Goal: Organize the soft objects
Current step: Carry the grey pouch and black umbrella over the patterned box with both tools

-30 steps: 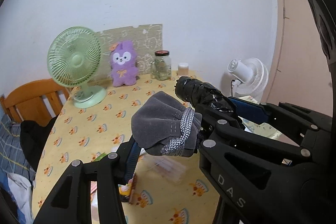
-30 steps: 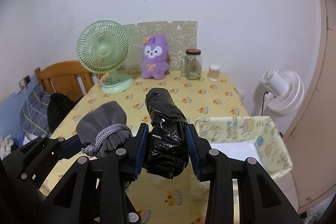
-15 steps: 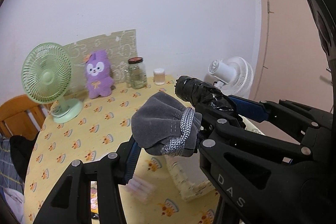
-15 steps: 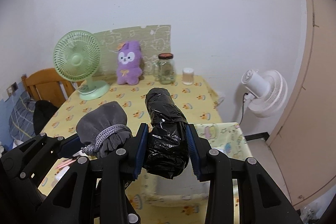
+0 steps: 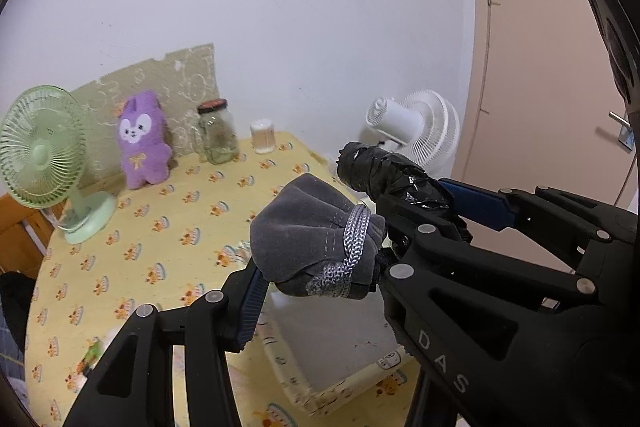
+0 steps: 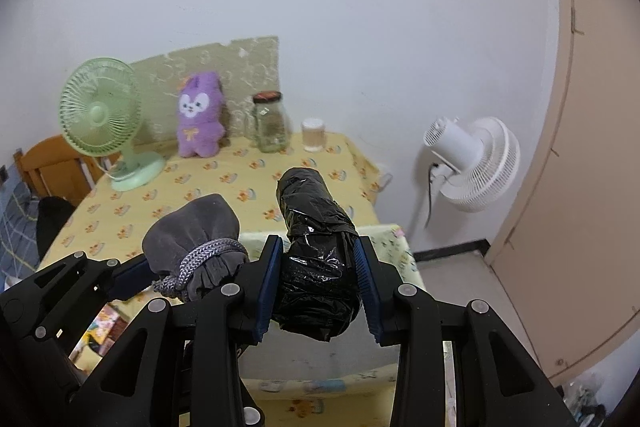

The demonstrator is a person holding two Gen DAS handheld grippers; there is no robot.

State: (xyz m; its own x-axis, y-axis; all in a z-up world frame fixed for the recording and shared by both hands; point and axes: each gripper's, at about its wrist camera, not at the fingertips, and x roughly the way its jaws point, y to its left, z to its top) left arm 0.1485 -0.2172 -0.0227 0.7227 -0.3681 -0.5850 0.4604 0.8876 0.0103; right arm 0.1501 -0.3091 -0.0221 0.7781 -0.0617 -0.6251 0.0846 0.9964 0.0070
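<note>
Carry phase of a two-handed sorting task. The left gripper point(image 5: 320, 267) is clamped on a grey drawstring pouch point(image 5: 316, 239), its blue pads pressing the pouch below the knotted grey cord point(image 5: 352, 247); the right gripper point(image 6: 318, 279) is clamped on a black plastic-wrapped bundle point(image 6: 316, 247), which stands out forward between its two blue pads. Both soft items are held in the air, side by side and just apart, above the near edge of the table point(image 6: 248, 179) with its yellow patterned cloth. Directly beneath them sits an open fabric storage box point(image 5: 344, 387) with a pale lining and a printed rim, apparently empty where its floor can be seen; this is judged to be the destination. The step in hand is therefore the delivery of both items to the box, neither being released yet. The next move calls for lowering each gripper until its load is inside the box walls, then parting the jaws, keeping the two loads from crowding one another in the opening. A purple plush toy point(image 6: 200, 115) stands upright at the far edge, between a green desk fan point(image 6: 100, 115) and a glass jar point(image 6: 272, 123), and may be a further soft item to collect.
</note>
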